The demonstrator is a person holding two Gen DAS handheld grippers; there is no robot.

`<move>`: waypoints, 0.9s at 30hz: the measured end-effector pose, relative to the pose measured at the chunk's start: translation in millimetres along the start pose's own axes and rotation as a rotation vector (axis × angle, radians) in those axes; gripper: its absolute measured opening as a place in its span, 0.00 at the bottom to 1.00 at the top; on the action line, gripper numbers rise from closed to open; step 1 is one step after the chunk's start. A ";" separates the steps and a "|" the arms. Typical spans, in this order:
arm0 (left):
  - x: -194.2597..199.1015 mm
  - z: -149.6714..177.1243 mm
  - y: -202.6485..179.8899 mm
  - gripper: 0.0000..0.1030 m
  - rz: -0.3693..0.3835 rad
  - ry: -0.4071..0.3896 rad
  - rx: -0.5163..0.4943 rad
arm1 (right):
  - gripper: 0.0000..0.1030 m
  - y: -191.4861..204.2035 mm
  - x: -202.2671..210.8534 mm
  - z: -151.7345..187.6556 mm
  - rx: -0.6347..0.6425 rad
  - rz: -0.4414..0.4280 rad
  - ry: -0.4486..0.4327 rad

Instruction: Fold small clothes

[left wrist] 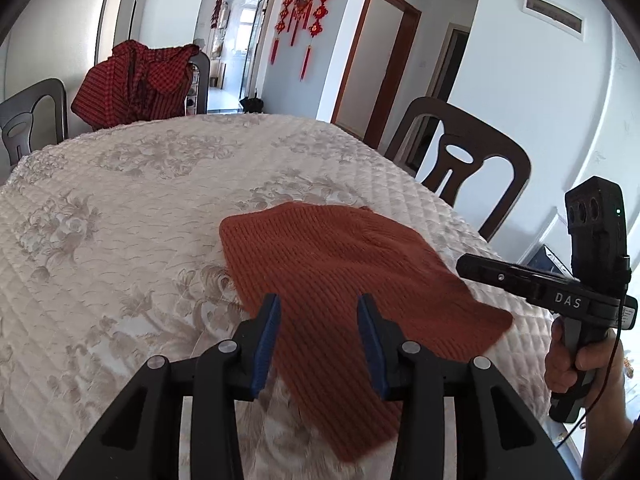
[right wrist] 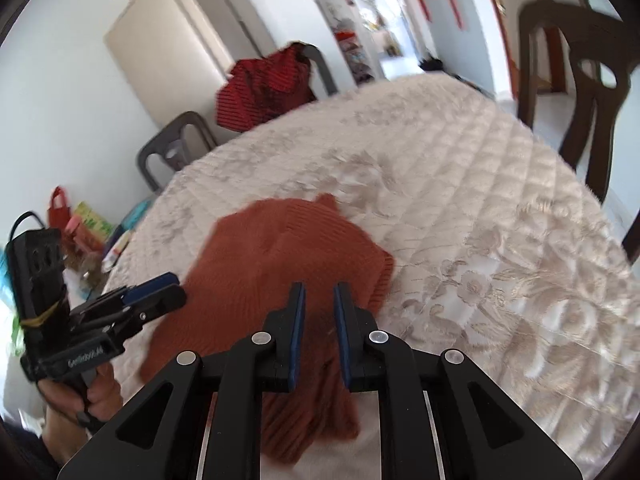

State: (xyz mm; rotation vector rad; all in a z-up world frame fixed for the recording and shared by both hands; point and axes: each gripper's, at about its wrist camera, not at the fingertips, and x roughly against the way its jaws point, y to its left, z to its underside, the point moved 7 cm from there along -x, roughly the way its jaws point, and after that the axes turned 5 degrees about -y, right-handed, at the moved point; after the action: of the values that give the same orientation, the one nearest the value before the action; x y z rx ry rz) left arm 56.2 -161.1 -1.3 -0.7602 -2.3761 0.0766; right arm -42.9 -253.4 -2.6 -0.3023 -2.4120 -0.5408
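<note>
A rust-orange knitted garment [left wrist: 340, 272] lies flat on the cream quilted tablecloth [left wrist: 120, 220]. My left gripper [left wrist: 320, 312] stands open, its blue pads [left wrist: 268, 336] spread above the garment's near edge, with no fabric pinched. In the right wrist view the same garment [right wrist: 280, 248] lies under my right gripper [right wrist: 320, 296], whose pads are close together with a narrow gap and no fabric visibly caught between them. Each gripper also shows in the other's view: the right gripper [left wrist: 466, 266] by the garment's right edge, the left gripper [right wrist: 176, 288] at its left edge, both held by hands.
A red checked garment [left wrist: 136, 84] hangs over a chair at the table's far side. Dark chairs [left wrist: 460, 164] stand at the right edge and the far left. A pale fridge [right wrist: 180, 40] stands by the wall. Bags and clutter [right wrist: 80, 232] lie on the floor left of the table.
</note>
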 end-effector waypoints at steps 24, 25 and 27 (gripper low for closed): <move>14.0 36.2 -6.5 0.27 -0.026 0.072 0.017 | 0.14 14.4 23.3 38.2 0.071 -0.010 0.051; 15.2 33.2 -5.0 0.28 -0.041 0.066 0.018 | 0.15 14.1 26.9 34.9 0.063 -0.015 0.037; 16.7 27.7 -1.4 0.30 -0.080 0.055 0.018 | 0.20 15.1 32.8 27.6 0.048 -0.025 0.005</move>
State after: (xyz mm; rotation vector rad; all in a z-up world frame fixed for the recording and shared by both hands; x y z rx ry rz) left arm 28.6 -149.6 -13.8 -0.6500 -2.3470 0.0431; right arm -77.8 -225.0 3.1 -0.2496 -2.4232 -0.4930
